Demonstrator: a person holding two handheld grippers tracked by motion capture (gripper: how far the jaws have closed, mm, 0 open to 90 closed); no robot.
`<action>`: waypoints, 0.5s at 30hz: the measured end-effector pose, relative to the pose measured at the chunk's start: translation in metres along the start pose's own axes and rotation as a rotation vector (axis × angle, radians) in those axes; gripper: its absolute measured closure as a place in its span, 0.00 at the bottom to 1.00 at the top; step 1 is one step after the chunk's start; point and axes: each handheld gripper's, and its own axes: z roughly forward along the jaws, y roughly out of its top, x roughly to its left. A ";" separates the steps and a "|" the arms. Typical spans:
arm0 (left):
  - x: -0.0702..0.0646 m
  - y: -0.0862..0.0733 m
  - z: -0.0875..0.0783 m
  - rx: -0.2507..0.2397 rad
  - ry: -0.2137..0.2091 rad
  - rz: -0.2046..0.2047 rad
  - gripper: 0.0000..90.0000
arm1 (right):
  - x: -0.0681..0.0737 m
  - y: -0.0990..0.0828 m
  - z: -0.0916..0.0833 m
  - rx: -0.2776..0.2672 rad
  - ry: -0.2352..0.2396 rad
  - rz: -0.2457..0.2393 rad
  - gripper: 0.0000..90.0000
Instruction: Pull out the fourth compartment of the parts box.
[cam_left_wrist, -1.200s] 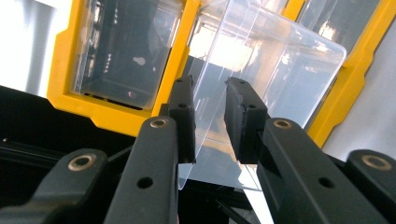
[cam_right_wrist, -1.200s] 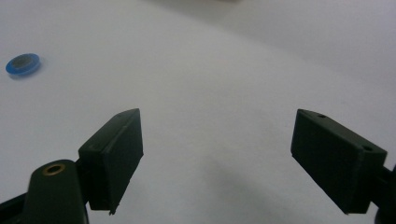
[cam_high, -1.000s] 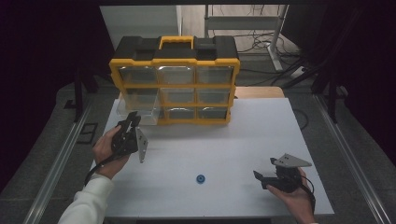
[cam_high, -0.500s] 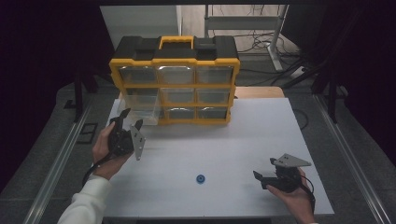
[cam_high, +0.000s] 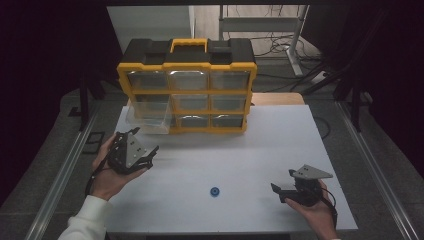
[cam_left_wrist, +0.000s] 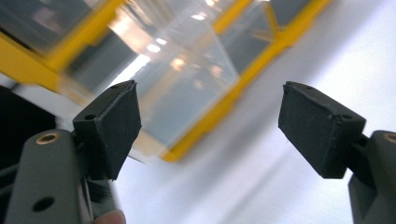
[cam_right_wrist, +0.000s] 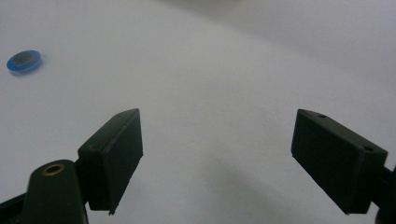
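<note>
The organizer box (cam_high: 186, 85) at the far side is bright yellow with a black top and a yellow handle, and its drawers are see-through with a greyish tint; the pulled-out drawer (cam_high: 148, 116) on the left is clear too. The table (cam_high: 260, 160) is plain white, and the little ring (cam_high: 215, 191) near the middle is blue. Both grippers are black: the left gripper (cam_high: 142, 142) has a grey plate on top, same on the right gripper (cam_high: 278, 192), and the sleeve (cam_high: 87, 222) is white.

- A clear plastic drawer (cam_high: 147, 119) is seen pulled partway out of the lower-left slot of the yellow-and-black organiser (cam_high: 187, 85), standing upright at the table's far edge.
- A small blue ring (cam_high: 215, 191) lies flat near the front edge.
</note>
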 end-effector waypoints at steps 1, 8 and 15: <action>0.000 -0.001 -0.001 0.004 -0.024 -0.020 0.23 | 0.000 0.000 0.000 -0.001 0.001 0.001 0.19; -0.008 -0.007 -0.004 0.017 -0.118 -0.089 0.23 | 0.001 0.000 0.000 -0.001 0.002 -0.001 0.19; -0.017 -0.012 -0.001 0.065 -0.237 -0.133 0.22 | 0.000 0.000 0.000 -0.004 0.007 -0.002 0.19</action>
